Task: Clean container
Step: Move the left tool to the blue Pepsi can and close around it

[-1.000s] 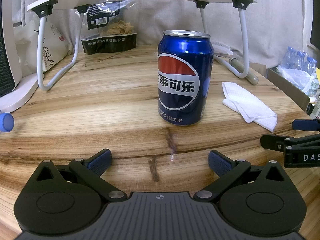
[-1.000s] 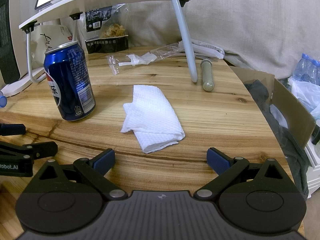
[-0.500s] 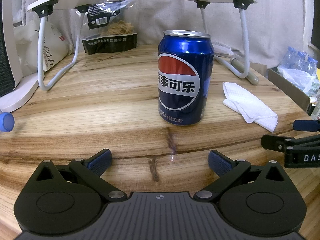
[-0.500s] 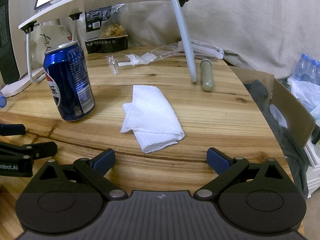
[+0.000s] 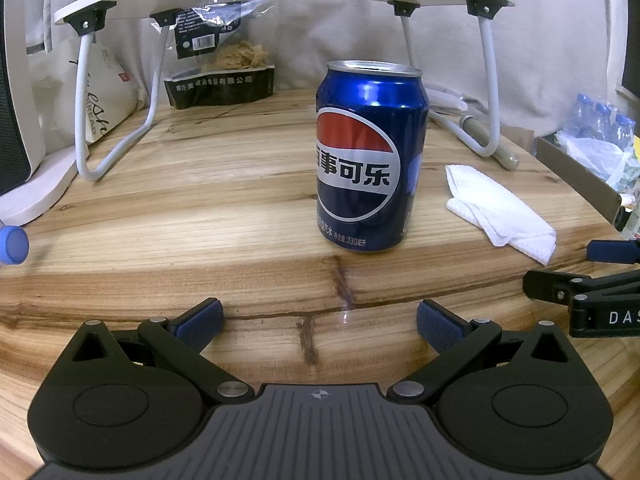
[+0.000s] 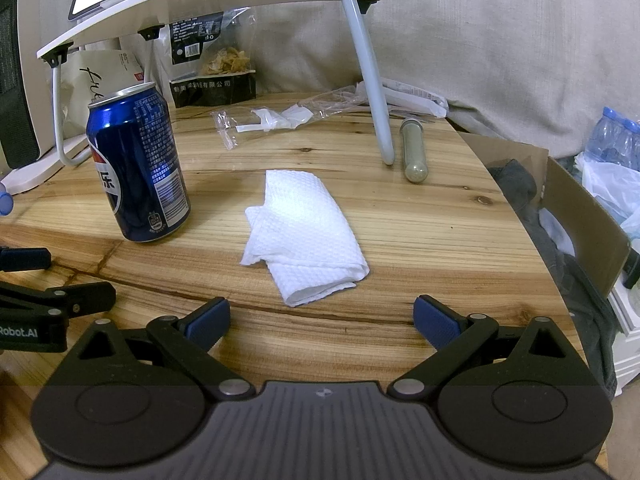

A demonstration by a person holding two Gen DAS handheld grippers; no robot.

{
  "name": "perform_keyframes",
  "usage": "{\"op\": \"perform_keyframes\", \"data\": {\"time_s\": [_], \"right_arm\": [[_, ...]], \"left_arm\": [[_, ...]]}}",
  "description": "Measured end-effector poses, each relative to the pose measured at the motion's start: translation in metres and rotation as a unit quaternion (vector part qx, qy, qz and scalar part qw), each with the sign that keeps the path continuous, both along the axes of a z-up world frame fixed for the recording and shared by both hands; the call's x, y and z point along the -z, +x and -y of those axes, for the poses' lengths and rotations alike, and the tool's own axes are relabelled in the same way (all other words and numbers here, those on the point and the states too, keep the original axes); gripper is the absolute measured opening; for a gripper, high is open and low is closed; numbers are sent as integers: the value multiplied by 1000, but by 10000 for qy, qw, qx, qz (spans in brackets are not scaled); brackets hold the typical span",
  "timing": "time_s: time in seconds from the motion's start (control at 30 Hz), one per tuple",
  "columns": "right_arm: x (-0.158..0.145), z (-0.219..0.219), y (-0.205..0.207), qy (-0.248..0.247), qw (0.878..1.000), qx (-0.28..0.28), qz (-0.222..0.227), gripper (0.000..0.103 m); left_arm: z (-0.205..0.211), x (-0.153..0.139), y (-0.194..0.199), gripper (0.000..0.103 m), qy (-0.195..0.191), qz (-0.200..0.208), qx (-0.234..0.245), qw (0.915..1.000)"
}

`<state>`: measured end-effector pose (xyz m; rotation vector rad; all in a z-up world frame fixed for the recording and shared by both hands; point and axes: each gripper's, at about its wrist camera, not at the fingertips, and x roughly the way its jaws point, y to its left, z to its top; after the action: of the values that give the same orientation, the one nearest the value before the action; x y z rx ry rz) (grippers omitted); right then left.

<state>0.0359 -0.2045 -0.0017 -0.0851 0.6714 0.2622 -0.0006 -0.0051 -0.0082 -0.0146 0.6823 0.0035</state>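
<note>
From my right tool point(image 6: 322, 316), fingers spread wide and empty, I look across the wooden table point(image 6: 420, 232). A folded white paper towel point(image 6: 304, 236) lies at the centre of the frame, just ahead of the blue finger pads point(image 6: 434, 320). To its left, well apart from it, a blue soda can point(image 6: 138, 164) stands upright with its top open. At the left edge I see part of my left tool point(image 6: 60, 296). In the upper frame a white lap desk point(image 6: 224, 4) stands on the table, one leg point(image 6: 372, 92) coming down beside a greenish tube point(image 6: 415, 150). A clear plastic wrapper point(image 6: 280, 116) lies behind the towel.
</note>
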Motion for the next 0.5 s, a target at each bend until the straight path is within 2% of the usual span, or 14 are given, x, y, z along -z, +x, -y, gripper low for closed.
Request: {"op": "perform_keyframes", "data": {"time_s": [0.23, 0.3, 0.4, 0.5], "right_arm": [[0, 0, 0, 5, 10000, 0, 0, 103], [0, 0, 0, 12, 10000, -1, 1, 103], [0, 0, 0, 30, 10000, -2, 0, 103], [0, 0, 0, 31, 10000, -2, 0, 103]], "left_arm": [[3, -1, 3, 103, 1, 19, 137, 9999], [1, -6, 1, 103, -56, 314, 173, 9993], [0, -23, -4, 103, 66, 1222, 91, 9924], [1, -32, 8, 103, 70, 1469, 71, 9891]]}}
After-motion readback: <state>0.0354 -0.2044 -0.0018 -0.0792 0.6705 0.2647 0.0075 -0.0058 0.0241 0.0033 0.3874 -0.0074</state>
